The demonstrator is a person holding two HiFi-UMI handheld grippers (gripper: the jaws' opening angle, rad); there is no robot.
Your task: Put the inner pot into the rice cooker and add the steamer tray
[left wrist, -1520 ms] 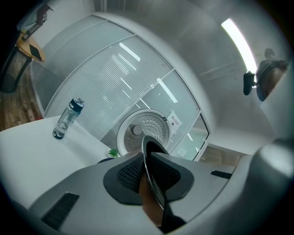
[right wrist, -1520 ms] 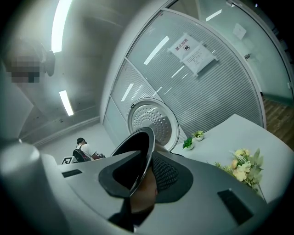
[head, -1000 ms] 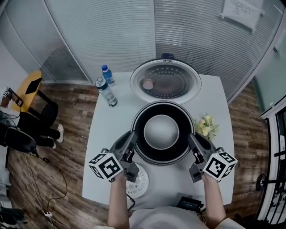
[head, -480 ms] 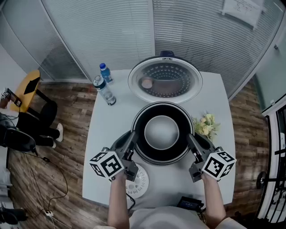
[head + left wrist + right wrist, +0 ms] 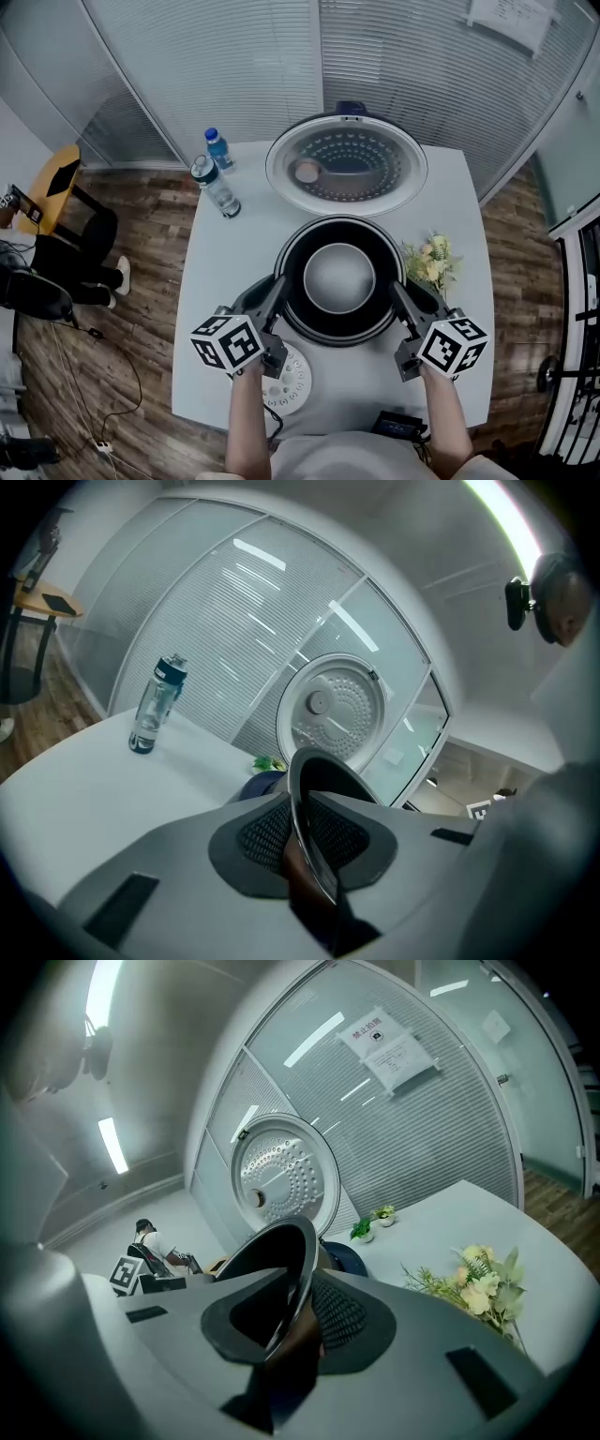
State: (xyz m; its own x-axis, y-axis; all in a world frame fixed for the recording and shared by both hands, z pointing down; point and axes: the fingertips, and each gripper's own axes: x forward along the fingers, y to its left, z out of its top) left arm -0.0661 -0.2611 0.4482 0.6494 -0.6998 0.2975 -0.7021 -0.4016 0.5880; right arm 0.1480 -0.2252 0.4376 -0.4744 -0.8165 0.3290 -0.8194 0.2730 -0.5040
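Left gripper (image 5: 278, 287): on the near-left rim of the inner pot (image 5: 339, 277), jaws just easing open with the rim between the pads.
Right gripper (image 5: 399, 291): closed on the near-right rim, grip firm.
Steamer tray (image 5: 286, 379): white perforated disc, flat on the table (image 5: 225, 272), near left, just beside your left gripper; not yet used.
Inner pot: centre of the table, level between your grippers over the cooker body (image 5: 255, 786); whether it is fully seated cannot be told. Keep both sides level. Let go on both sides together, only once the rim rests evenly all round.
Flowers (image 5: 429, 264): right, near your right gripper; mind them when you draw back.
Lid (image 5: 347, 169): far, standing open.
Two bottles (image 5: 216, 187): far left, well apart from the pot.
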